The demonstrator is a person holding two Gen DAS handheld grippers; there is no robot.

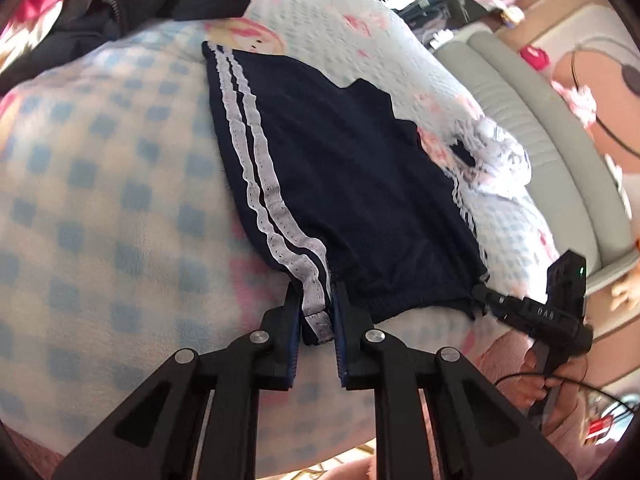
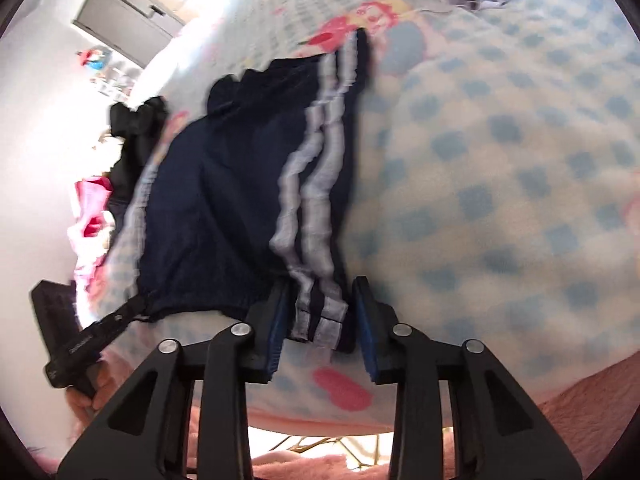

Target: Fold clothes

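on blue-checked fleece blanket (image 1: 100,200), our left gripper (image 1: 318,320) and right gripper (image 2: 320,312) each clamp navy white-striped shorts (image 1: 340,168), long axis toward twelve o'clock.

Both views are fisheye, mounted behind each gripper's fingers, looking forward and down, very close to the bed. Left wrist view faces along the shorts (image 1: 340,184) from one corner; the other gripper (image 1: 480,300) sits at right of frame. Right wrist view looks along the same shorts (image 2: 224,208), other gripper (image 2: 138,304) lower left. Shared: shorts, checked blanket (image 1: 100,200).
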